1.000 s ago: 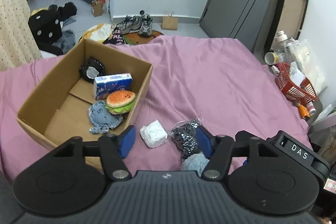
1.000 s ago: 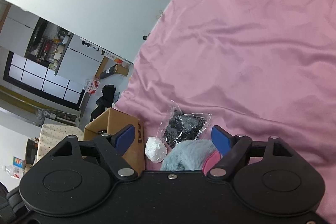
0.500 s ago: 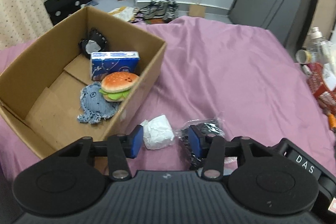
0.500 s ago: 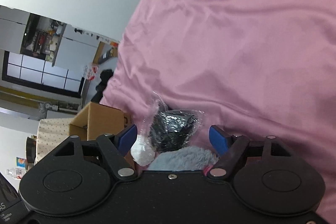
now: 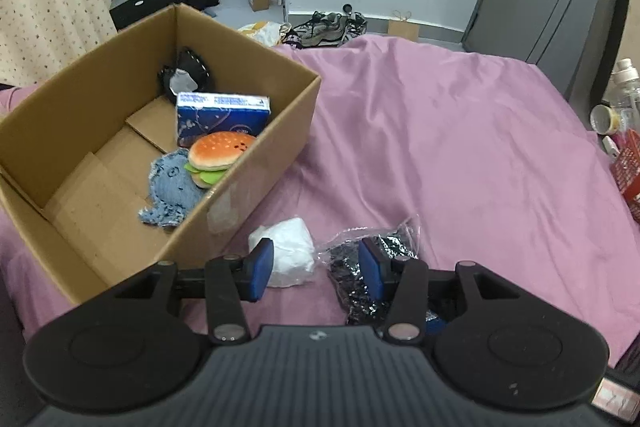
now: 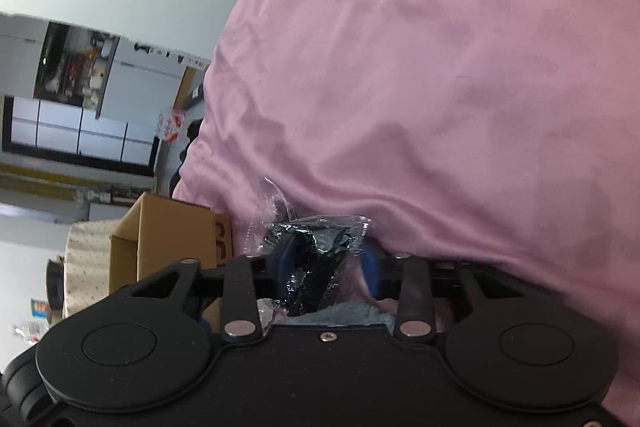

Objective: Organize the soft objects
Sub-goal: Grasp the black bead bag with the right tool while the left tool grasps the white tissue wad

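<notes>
Left wrist view shows the left gripper (image 5: 316,269) at lower centre, its blue pads spread apart above the pink bedsheet (image 5: 460,147) and holding nothing; a crumpled white soft wad (image 5: 290,255) lies just past the left pad, partly behind it. Right of it, the clear plastic bag of black fabric (image 5: 360,267) rests on the sheet, partly behind the right pad. At left, the open brown cardboard box (image 5: 276,143) holds a plush hamburger (image 5: 218,157), a frayed blue denim scrap (image 5: 174,193), a blue tissue pack (image 5: 222,117) and a black item (image 5: 188,73).

Right wrist view shows the right gripper (image 6: 326,263) at lower centre, pads partly closed, flanking the bag (image 6: 320,251); whether they actually grip it I cannot tell. A pale blue fluffy item (image 6: 344,313) sits just below.
</notes>
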`<state>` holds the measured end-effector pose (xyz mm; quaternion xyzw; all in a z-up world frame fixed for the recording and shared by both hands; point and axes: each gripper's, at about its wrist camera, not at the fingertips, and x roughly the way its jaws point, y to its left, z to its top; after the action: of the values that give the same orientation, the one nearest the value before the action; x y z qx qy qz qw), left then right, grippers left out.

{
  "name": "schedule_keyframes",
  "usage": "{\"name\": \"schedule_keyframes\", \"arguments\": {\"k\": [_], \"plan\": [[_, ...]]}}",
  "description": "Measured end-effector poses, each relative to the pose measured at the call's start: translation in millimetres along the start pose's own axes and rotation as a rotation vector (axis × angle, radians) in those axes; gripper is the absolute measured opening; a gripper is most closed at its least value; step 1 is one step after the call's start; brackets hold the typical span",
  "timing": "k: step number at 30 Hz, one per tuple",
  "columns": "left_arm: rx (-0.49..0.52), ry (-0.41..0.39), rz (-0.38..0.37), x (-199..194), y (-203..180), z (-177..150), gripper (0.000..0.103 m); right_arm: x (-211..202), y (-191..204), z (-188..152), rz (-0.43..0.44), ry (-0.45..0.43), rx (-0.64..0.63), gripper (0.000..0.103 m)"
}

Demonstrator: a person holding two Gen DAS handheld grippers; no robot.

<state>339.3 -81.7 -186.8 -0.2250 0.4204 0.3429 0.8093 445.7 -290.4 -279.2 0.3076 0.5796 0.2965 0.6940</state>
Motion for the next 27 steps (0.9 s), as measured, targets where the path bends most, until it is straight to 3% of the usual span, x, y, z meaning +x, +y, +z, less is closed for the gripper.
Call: {"name": "schedule_keyframes", "arguments": {"k": [3, 6, 13, 18, 25, 27], "plan": [[0.004, 0.003, 0.015, 8, -2, -1, 0.046, -6, 0, -1, -0.007, -0.026, -0.022, 0.015], [-0.01, 0.007, 0.021, 13, -3, -3, 0.046, -17, 1, 2, -0.022, -0.076, -0.035, 0.011], [0.015, -0.012, 0.055, 21, -5, -10, 0.05, -43, -9, 4, -0.056, -0.186, 0.009, 0.01], [0.028, -0.031, 0.091, 26, -8, -14, 0.051, -45, -12, 5, -0.053, -0.196, 0.017, 0.01], [0.006, 0.011, 0.13, 37, -1, -12, 0.052, -41, -4, 6, -0.047, -0.208, -0.002, 0.009], [-0.036, 0.031, 0.11, 41, 6, -11, 0.045, -43, -3, 6, -0.043, -0.214, -0.008, 0.009]]}}
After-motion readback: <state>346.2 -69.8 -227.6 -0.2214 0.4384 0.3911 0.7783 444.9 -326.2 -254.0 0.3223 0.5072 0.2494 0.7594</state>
